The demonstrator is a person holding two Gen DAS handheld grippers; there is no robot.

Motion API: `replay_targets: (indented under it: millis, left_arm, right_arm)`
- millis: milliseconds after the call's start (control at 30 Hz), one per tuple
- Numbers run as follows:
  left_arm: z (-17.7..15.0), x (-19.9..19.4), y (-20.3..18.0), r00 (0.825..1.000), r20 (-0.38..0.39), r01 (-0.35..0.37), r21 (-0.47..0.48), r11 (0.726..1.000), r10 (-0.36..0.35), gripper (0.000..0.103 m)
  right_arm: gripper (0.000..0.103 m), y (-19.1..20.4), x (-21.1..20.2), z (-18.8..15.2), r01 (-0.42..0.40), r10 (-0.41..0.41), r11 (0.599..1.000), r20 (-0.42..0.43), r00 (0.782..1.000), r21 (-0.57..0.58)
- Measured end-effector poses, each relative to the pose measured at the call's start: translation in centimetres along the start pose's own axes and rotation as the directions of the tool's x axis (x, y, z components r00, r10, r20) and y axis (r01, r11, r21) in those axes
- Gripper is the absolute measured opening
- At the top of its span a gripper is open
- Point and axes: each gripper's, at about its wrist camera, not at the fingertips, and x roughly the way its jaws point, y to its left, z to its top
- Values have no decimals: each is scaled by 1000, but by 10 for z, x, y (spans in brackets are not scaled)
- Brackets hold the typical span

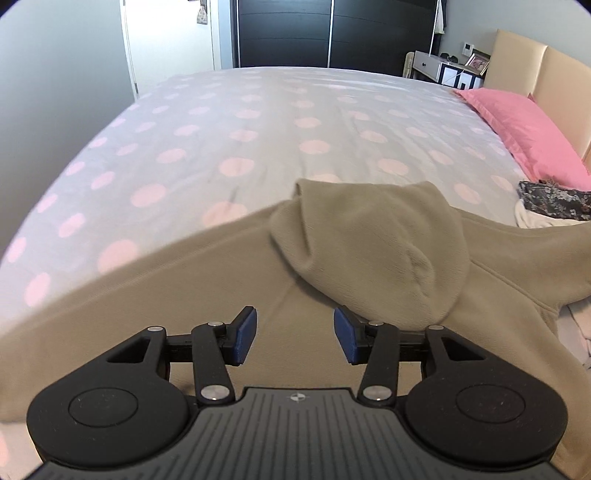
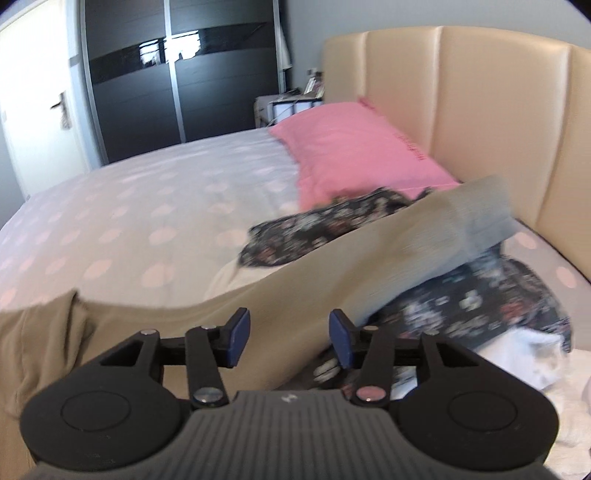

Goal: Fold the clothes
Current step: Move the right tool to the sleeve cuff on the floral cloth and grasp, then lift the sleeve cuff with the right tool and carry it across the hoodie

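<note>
Above the hoodie, both grippers apart, empty.

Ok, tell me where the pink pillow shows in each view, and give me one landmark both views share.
Left wrist view: the pink pillow lies at the right edge, upper half, against the beige headboard.
Right wrist view: the pink pillow sits just right of centre, upper half, below the headboard.
Shared landmark: the dark sliding wardrobe beyond the far side of the bed.
</note>
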Motion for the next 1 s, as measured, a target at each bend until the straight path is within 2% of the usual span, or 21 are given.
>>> replay_targets:
  millis: [167, 367, 500, 667, 800, 833, 967, 1000]
  left_arm:
    - [5, 13, 9, 1000, -6, -9, -32, 999, 8, 45]
    - [8, 24, 6, 1000, -19, -13, -26, 1000, 13, 45]
    - [9, 29, 4, 1000, -26, -15, -28, 999, 14, 45]
    - [8, 36, 1, 999, -38, -19, -21, 1000, 18, 45]
    - [7, 42, -1, 999, -52, -11, -20, 1000, 10, 45]
    - [7, 43, -1, 999, -54, -8, -17, 1000, 7, 45]
    - [6, 42, -1, 999, -50, -4, -17, 1000, 3, 45]
    - [5, 43, 0, 999, -48, -3, -21, 1000, 2, 45]
  right_arm:
    - [56, -63, -7, 35, 78, -85, 984, 38, 996, 160]
    - [57, -128, 11, 58, 119, -131, 928, 12, 991, 353]
    - [57, -149, 35, 58, 120, -118, 886, -31, 992, 447]
    - [71, -165, 54, 56, 44, -49, 821, -6, 999, 569]
    - [72, -160, 63, 61, 60, -64, 814, -13, 998, 578]
    - [71, -157, 63, 62, 64, -67, 815, -17, 998, 576]
    - [45, -151, 62, 63, 110, -102, 814, -46, 994, 571]
    - [43, -152, 61, 62, 115, -105, 806, -51, 993, 581]
